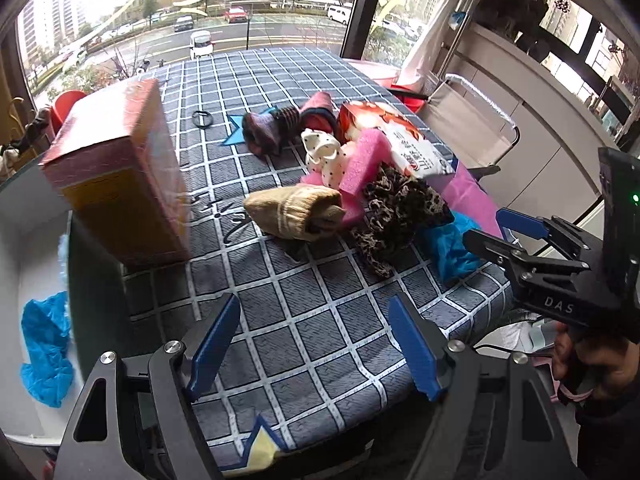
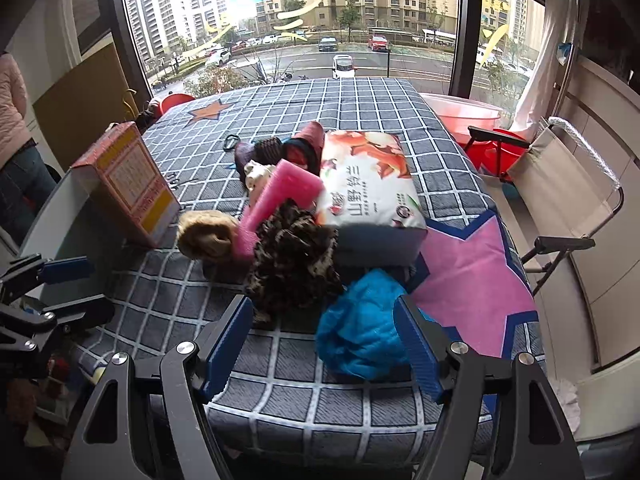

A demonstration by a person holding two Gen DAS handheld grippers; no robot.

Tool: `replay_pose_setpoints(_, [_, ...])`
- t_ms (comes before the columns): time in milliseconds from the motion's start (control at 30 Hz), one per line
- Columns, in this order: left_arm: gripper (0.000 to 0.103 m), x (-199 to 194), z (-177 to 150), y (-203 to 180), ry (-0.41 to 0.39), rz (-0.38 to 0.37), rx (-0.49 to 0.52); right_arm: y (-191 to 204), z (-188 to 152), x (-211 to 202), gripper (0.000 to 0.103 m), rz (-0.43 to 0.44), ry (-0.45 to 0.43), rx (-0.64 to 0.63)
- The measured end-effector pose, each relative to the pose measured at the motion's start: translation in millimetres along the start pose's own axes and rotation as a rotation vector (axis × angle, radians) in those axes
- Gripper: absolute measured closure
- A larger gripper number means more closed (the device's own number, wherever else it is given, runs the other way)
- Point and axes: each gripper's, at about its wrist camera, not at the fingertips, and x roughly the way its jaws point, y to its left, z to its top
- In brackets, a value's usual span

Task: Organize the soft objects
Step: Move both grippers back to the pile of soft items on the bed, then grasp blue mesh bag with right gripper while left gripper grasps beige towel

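Observation:
A pile of soft things lies on the checked tablecloth: a tan rolled sock, a leopard-print cloth, a pink foam block, a dotted white cloth, dark striped socks and a blue plastic glove. My left gripper is open and empty, short of the pile. My right gripper is open with the blue glove between its fingers, untouched. It also shows at the right of the left wrist view.
A tall red and yellow carton stands left of the pile. A printed snack bag lies on the pile's right. A white bin at the left holds another blue glove. A folding chair stands at the right.

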Motion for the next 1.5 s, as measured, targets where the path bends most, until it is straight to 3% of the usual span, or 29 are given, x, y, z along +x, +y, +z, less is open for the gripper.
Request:
replay_pose_setpoints(133, [0.023, 27, 15, -3, 0.051, 0.003, -0.048, -23, -12, 14, 0.029, -0.043, 0.018, 0.003])
replay_pose_setpoints(267, [0.023, 48, 38, -4, 0.076, 0.035, -0.085, -43, -17, 30, 0.029, -0.029, 0.053, 0.029])
replay_pose_setpoints(567, [0.023, 103, 72, 2, 0.140, 0.124, -0.149, -31, -20, 70, 0.029, 0.036, 0.128, -0.069])
replay_pose_setpoints(600, [0.026, 111, 68, 6, 0.172, 0.135, -0.167, -27, -22, 69, 0.029, 0.054, 0.124, -0.080])
replay_pose_setpoints(667, [0.050, 124, 54, 16, 0.238, 0.091, -0.209, -17, -28, 61, 0.042, 0.096, 0.096, -0.117])
replay_pose_setpoints(700, [0.055, 121, 48, 16, 0.215, 0.091, -0.204, -12, -32, 57, 0.049, 0.106, 0.088, -0.138])
replay_pose_setpoints(800, [0.069, 112, 34, 17, 0.219, 0.065, -0.199, -8, -46, 48, 0.049, 0.110, 0.062, -0.148])
replay_pose_setpoints(967, [0.068, 93, 15, 12, 0.181, 0.099, -0.156, -22, -60, 40, 0.047, 0.155, 0.115, -0.086])
replay_pose_setpoints(1000, [0.066, 88, 15, 11, 0.168, 0.107, -0.146, -27, -60, 37, 0.041, 0.163, 0.117, -0.067])
replay_pose_setpoints(1067, [0.057, 76, 17, 8, 0.132, 0.112, -0.138, -40, -59, 26, 0.036, 0.167, 0.075, -0.023])
replay_pose_setpoints(1133, [0.033, 70, 26, 6, 0.092, 0.109, -0.142, -54, -52, 18, 0.036, 0.176, 0.035, 0.034])
replay_pose_setpoints(1200, [0.028, 72, 38, 4, 0.059, 0.112, -0.143, -63, -44, 18, 0.036, 0.191, 0.019, 0.087])
replay_pose_setpoints(1367, [0.028, 104, 63, 5, 0.103, 0.113, -0.165, -52, -24, 40, 0.036, 0.202, 0.036, 0.091])
replay_pose_setpoints(1433, [0.044, 116, 62, 8, 0.141, 0.098, -0.192, -40, -19, 50, 0.036, 0.229, 0.046, 0.077])
replay_pose_setpoints(1500, [0.044, 120, 58, 11, 0.140, 0.075, -0.208, -32, -17, 58, 0.036, 0.243, 0.042, 0.073])
